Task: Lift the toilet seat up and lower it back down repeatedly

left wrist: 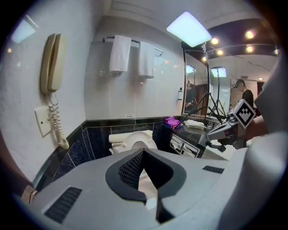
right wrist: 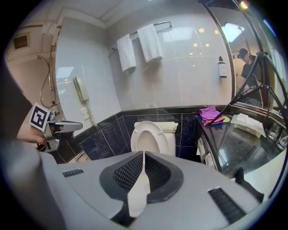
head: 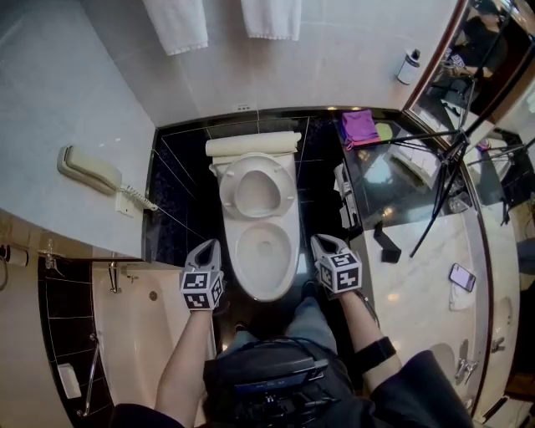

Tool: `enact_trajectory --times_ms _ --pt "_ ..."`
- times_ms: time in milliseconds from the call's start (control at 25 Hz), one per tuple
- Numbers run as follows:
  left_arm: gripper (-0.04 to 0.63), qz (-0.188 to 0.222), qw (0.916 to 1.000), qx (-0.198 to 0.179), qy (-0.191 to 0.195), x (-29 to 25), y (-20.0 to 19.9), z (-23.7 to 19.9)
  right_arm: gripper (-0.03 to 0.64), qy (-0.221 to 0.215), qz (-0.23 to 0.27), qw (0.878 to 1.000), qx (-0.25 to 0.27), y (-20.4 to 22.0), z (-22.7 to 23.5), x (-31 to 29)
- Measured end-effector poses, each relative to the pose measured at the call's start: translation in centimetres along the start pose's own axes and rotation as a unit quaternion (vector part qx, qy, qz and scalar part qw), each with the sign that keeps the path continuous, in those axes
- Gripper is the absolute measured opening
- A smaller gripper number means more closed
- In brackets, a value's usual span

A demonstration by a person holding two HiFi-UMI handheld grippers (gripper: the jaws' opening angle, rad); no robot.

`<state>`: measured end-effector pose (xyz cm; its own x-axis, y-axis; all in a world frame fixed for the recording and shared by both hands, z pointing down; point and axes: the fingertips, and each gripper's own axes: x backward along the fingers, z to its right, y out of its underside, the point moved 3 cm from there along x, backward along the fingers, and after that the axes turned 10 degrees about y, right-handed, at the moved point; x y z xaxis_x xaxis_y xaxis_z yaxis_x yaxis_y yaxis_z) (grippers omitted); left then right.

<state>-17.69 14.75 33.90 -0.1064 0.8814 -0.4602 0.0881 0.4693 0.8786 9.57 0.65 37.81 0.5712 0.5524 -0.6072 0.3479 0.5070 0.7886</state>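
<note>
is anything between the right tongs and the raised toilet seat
Nothing visible. The seat stands up against the tank, and only open air above the bowl lies between it and the right tongs, which are shut and empty beside the bowl's front.

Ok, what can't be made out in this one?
Head view: seat hinges, behind the raised seat.
Gripper views: bowl, mostly covered by left gripper and right gripper.
Head view: bottle label, too small.
Head view: phone screen, too small.

Bathroom (perhaps a hotel's), toilet (head: pixel 264 251), hung towels (head: pixel 177 23), wall phone (head: pixel 89 170)
</note>
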Motion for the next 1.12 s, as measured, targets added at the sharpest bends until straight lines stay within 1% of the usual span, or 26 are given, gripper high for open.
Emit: enact_trajectory --times_ms 160,280,400,720,920,1120 --pt "0.0 0.005 1.0 0.006 -0.001 3.8 0.7 -0.6 0.029 0.024 0.0 1.0 -0.016 1.7 0.6 2.9" --pt "0.0 0.019 0.9998 -0.001 -0.003 5.6 0.7 -1.0 0.029 0.042 0.003 0.999 -0.027 2.5 1.3 4.6" --pt "0.0 0.026 0.9996 -0.007 0.002 7.1 0.8 -0.8 0.029 0.051 0.006 0.998 -0.029 3.1 1.3 5.9" --pt "0.0 0.025 0.9996 0.012 0.004 8.7 2.2 0.1 0.03 0.053 0.007 0.998 -0.033 4.2 0.9 7.3" --pt "0.0 0.019 0.9998 0.009 0.002 8.9 3.2 0.7 0.029 0.054 0.0 0.998 -0.041 5.4 1.2 7.5" --pt "0.0 0.013 0.9999 0.008 0.005 8.2 3.3 1.2 0.029 0.047 0.006 0.998 -0.051 5.0 1.3 7.3"
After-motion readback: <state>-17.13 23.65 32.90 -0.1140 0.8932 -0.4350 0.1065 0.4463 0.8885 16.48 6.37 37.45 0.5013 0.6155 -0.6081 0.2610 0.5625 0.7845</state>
